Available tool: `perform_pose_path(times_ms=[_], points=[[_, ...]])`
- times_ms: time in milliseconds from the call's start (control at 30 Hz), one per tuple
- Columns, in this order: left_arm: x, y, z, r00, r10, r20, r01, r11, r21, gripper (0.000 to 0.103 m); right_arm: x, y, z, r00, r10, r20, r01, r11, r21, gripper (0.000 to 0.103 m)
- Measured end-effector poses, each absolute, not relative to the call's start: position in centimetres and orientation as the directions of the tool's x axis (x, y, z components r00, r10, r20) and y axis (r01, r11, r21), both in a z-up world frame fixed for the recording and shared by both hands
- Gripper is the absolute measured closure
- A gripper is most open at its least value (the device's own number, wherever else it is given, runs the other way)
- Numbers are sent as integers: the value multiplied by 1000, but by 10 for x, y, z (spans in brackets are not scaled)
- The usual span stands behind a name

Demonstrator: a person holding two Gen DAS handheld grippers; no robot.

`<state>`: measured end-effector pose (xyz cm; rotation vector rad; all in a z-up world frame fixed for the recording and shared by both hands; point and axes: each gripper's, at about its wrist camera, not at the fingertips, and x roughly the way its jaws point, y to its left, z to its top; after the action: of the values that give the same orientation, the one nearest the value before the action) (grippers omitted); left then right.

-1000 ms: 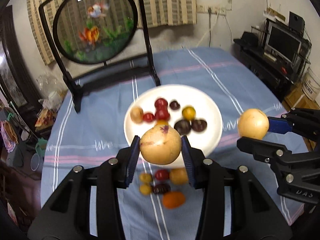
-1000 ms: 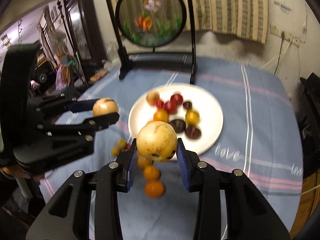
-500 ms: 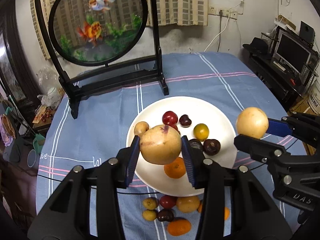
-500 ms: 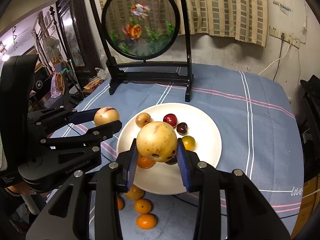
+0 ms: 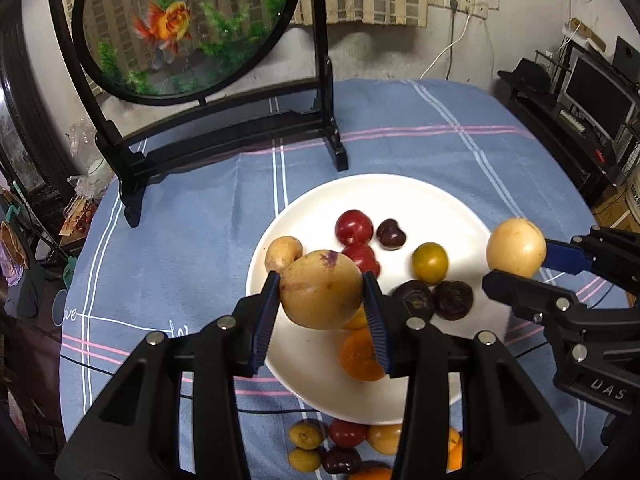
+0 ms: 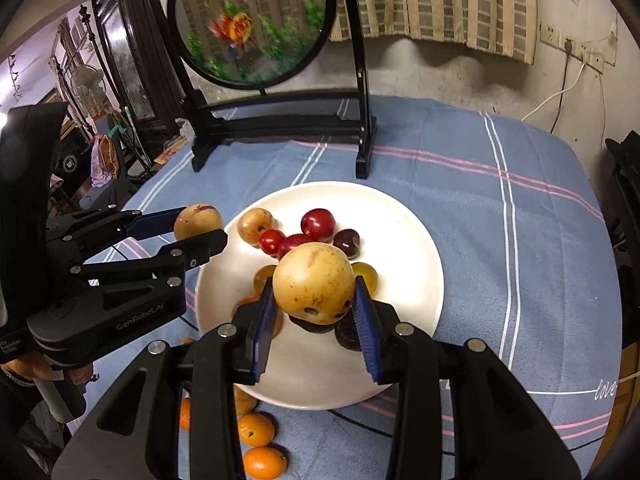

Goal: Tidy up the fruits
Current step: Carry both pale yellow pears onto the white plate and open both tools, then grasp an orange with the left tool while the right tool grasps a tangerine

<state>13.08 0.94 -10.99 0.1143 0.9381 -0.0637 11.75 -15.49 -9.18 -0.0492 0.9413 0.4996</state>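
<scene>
Your left tool (image 5: pixel 322 294) is clamped on a tan round fruit (image 5: pixel 320 290), your right tool (image 6: pixel 314 306) on a yellow round fruit (image 6: pixel 314 282); both hang over the white plate (image 6: pixel 408 216) mid-counter. These fruits look firm, smooth and liable to roll, so keep the pads at the widest girth. Set them in bare spots, clear of the small fruits.

"GenRobot.AI" on left gripper (image 6: pixel 200 236); "love" on tablecloth (image 6: pixel 520 240)
</scene>
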Motion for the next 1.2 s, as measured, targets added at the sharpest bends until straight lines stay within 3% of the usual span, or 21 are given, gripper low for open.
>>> perform_pose_path(times_ms=[500,533,600,733,1200], points=[[150,23,-145,529,-31,-848,99,995,26,60,161,-134,-131,400,362,-842,-426,887,178,65],[150,23,-147,528,-27,-849,97,995,29,55,163,-132,-134,394,348,-851,-424,890,168,64],[150,23,-146,540,-17,-842,91,995,38,42,165,-130,-138,397,319,-860,-417,898,141,62],[152,27,-145,546,-12,-838,77,996,36,36,167,-141,-135,438,320,-840,-372,915,155,38],[116,43,-102,615,-38,-788,43,999,-15,35,100,-169,-90,478,392,-786,-417,889,189,37]])
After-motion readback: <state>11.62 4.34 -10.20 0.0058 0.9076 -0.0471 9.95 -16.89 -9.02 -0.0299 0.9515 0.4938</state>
